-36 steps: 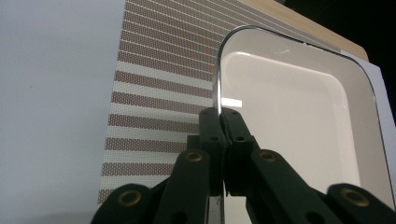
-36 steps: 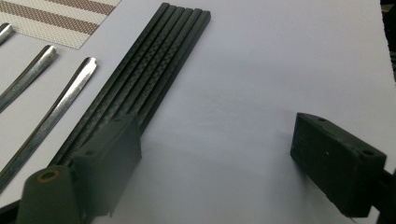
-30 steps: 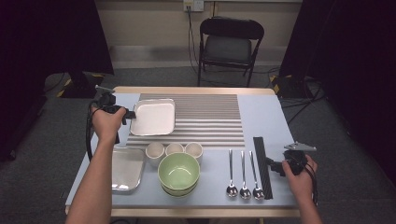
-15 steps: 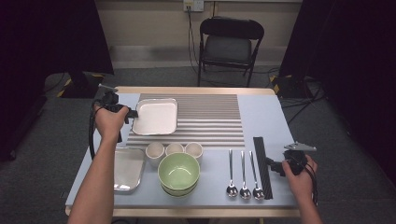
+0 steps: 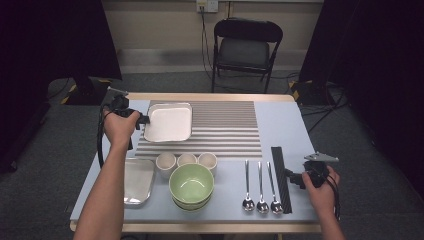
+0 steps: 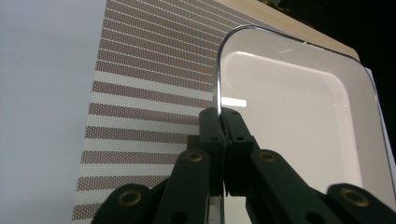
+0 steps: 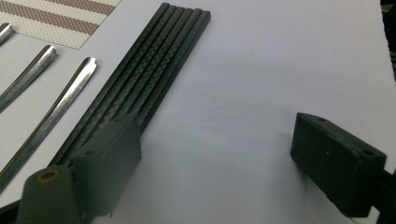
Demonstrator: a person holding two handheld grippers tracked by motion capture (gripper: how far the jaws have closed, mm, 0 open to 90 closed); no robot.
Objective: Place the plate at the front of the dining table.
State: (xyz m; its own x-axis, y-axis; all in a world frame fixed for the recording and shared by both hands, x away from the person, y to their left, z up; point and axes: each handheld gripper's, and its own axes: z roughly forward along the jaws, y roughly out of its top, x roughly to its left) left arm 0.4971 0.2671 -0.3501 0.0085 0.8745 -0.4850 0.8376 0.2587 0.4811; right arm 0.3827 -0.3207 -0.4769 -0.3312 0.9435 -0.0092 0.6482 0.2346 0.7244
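Clearly the left claw (image 6: 223, 122) is pinching the near-left rim of the white tray (image 5: 169, 122), its jaws pressed together on that thin edge. The tray sits at the left end of the striped mat (image 5: 220, 127), toward the far side of the table (image 5: 287, 125). From the claw the tray stretches away to the person's right, so any slide or lift pivots on this one gripped edge. Whether the tray lies flat or is tipped up a little on the gripped side I cannot tell from the high view.

Room to move: most of the mat to the tray's right is bare, and the table's left edge is close behind the hand. Nearer the person stand three small cups (image 5: 186, 160), a green bowl (image 5: 191, 183) and a metal tray (image 5: 137, 180), so pulling straight back looks crowded.

The right claw (image 7: 215, 154) is spread wide and holds nothing, low over the table just beside the black chopsticks (image 7: 154, 74), with three spoons (image 5: 260, 187) beyond them. It is well apart from the white tray; the left hand (image 5: 120, 127) is the nearer one.
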